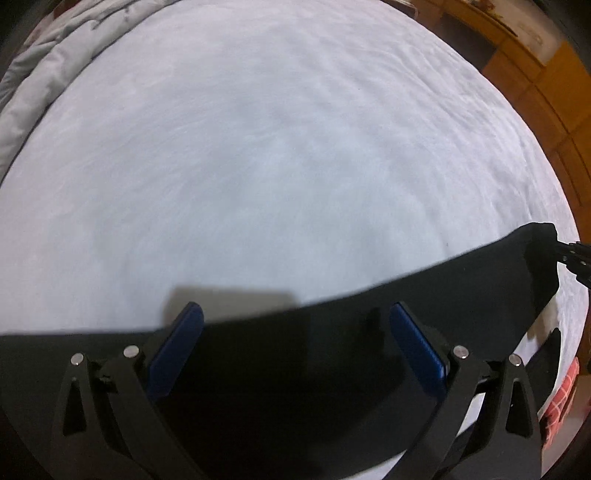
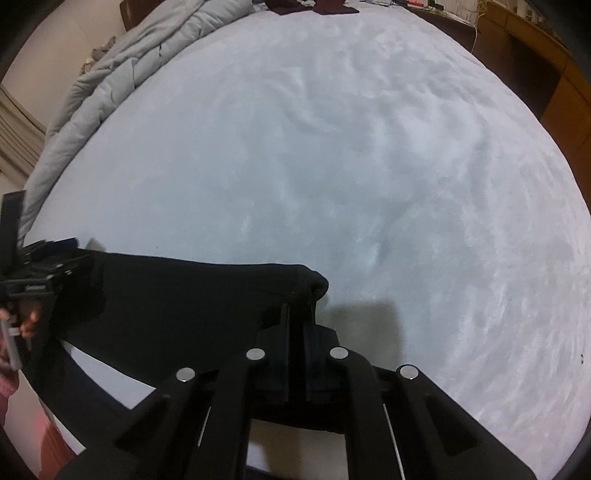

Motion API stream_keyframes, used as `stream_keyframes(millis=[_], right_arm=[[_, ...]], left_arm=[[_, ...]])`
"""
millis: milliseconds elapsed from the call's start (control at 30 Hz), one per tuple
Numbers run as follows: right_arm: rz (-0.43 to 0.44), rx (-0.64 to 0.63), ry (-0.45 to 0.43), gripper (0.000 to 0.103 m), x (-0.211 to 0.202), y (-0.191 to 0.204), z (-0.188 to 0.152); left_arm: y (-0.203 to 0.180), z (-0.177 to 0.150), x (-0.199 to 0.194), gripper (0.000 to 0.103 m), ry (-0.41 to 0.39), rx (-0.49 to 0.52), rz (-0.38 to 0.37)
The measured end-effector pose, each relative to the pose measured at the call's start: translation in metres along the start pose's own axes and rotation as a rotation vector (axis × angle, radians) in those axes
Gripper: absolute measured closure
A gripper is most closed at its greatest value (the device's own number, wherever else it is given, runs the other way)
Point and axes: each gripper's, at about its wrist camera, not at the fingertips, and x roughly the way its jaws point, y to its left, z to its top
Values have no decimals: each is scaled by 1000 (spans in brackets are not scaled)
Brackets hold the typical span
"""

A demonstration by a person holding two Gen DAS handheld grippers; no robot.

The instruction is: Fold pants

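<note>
Black pants [image 1: 303,369] lie across the near part of a white bed [image 1: 258,166]. My left gripper [image 1: 295,317] is open, its blue pads [image 1: 177,350] spread over the pants' top edge, holding nothing. My right gripper [image 2: 300,314] is shut on a bunched corner of the pants [image 2: 177,295] and lifts it off the white bed [image 2: 332,166]. The right gripper also shows in the left wrist view [image 1: 576,258] at the pants' far right corner. The left gripper shows at the left edge of the right wrist view [image 2: 55,258].
A grey quilt [image 2: 122,74] is bunched along the bed's left side; it also shows in the left wrist view [image 1: 40,85]. Wooden furniture [image 1: 535,74] stands beyond the right edge. Dark clothes [image 2: 314,5] lie at the far end. A red checked cloth [image 1: 561,398] is at lower right.
</note>
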Motion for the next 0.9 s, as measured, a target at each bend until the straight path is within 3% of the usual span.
stream_keyframes(millis=[300, 500, 567, 600, 633, 700, 800, 900], right_arm=[[65, 63, -37, 98, -9, -18, 13], [98, 86, -57, 98, -11, -22, 10], [108, 93, -64, 98, -12, -23, 11], [110, 92, -68, 98, -13, -22, 11], [105, 89, -69, 98, -13, -21, 10], [98, 85, -75, 98, -15, -19, 9], [90, 87, -86, 98, -19, -16, 5], [47, 63, -105, 98, -28, -8, -2]], left_arm=[[-10, 16, 38, 3, 127, 165, -112], [-25, 12, 41, 7, 141, 292, -149], [-30, 6, 39, 24, 131, 337, -141], [-32, 4, 36, 39, 115, 352, -148], [-32, 2, 33, 66, 107, 349, -162], [-30, 1, 31, 89, 127, 312, -224], [-37, -7, 20, 98, 91, 322, -188], [-52, -21, -3, 99, 19, 339, -130]])
